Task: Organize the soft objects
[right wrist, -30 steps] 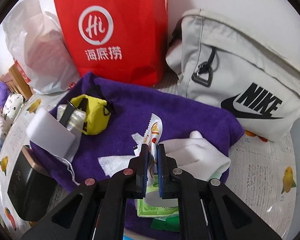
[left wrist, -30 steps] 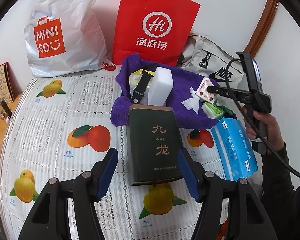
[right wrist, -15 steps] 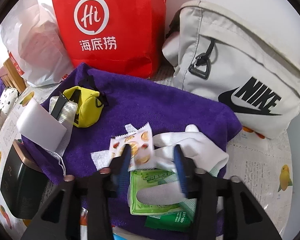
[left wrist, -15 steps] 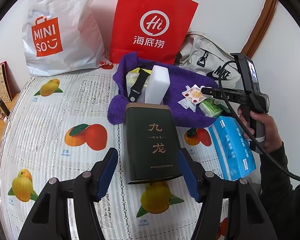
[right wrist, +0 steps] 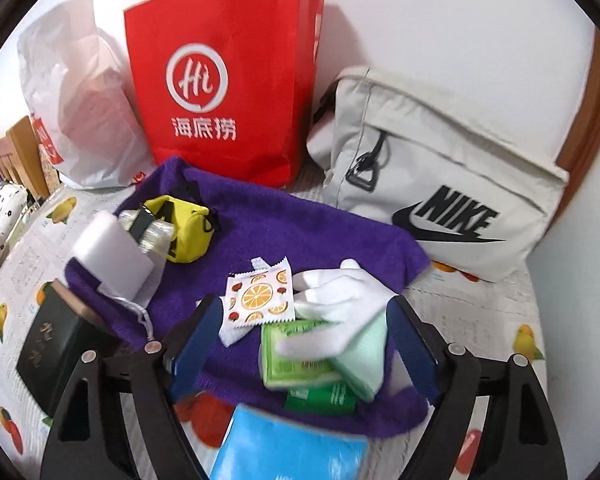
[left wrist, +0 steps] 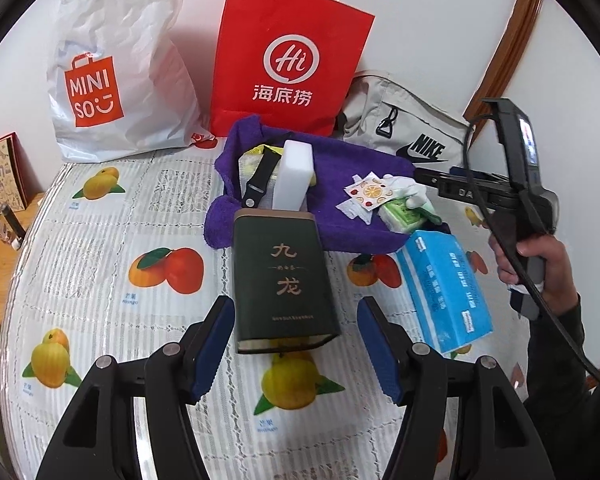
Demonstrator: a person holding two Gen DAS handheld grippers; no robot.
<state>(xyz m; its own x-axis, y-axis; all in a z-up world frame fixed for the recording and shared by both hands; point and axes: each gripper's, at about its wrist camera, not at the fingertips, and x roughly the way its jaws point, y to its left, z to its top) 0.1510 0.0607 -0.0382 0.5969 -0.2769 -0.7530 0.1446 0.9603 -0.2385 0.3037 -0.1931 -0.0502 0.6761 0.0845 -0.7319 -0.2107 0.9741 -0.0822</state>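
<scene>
Right gripper [right wrist: 300, 344], jaws just spread and empty, above the fruit-print sachet [right wrist: 260, 296] lying on the purple towel [right wrist: 320, 224]; withdraw straight, without brushing the white glove [right wrist: 340, 300] beside it.

White plastic bag [left wrist: 116, 80], upper left: "MINISO". Red paper bag [left wrist: 288, 64], top centre: "Hi 海底捞". Grey bag [right wrist: 452, 184], right: "NIKE". Dark tin [left wrist: 284, 280], centre: "九龙".
</scene>
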